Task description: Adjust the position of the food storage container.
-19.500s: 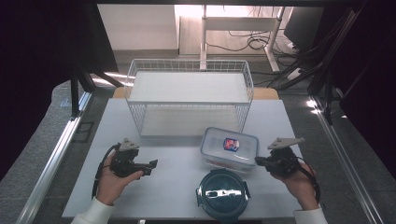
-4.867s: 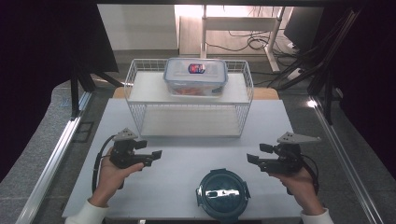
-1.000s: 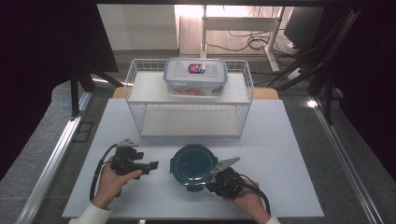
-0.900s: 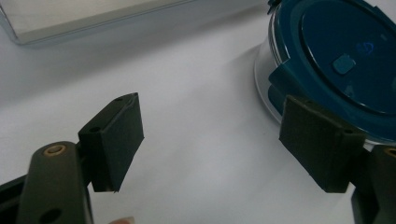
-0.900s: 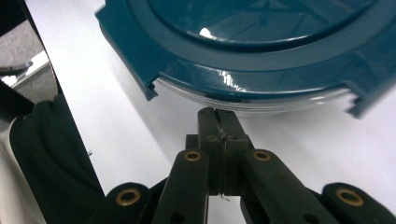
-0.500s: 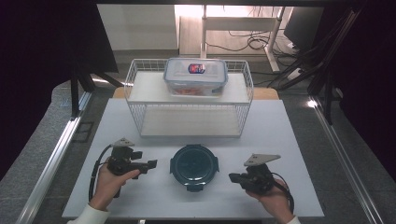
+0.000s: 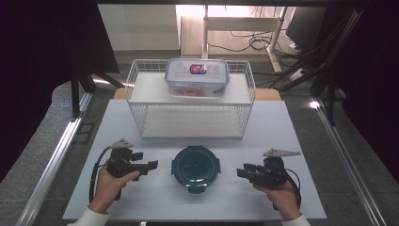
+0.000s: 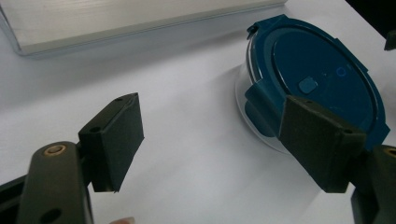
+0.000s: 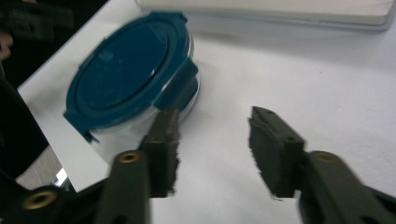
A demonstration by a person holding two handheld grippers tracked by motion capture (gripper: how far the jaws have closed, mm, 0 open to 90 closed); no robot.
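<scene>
A round clear container with a dark blue clip lid sits on the white table between my two grippers. My left gripper rests to its left, open, with nothing between its fingers. In the left gripper view the container lies past the right jaw of the left gripper. My right gripper is a short way right of the container; its jaws have just been opening and nothing is between them. The right gripper view has the container ahead and to the left of the right gripper.
A white wire rack stands at the back of the table. On its top shelf rests a clear rectangular box with a snap lid. The rack's lower white board lies beyond the container. A metal rail runs along the left.
My right gripper has let go at the round container's right edge, opened, and drawn away to the right. The container stays at the table's middle. The left gripper has kept still.
</scene>
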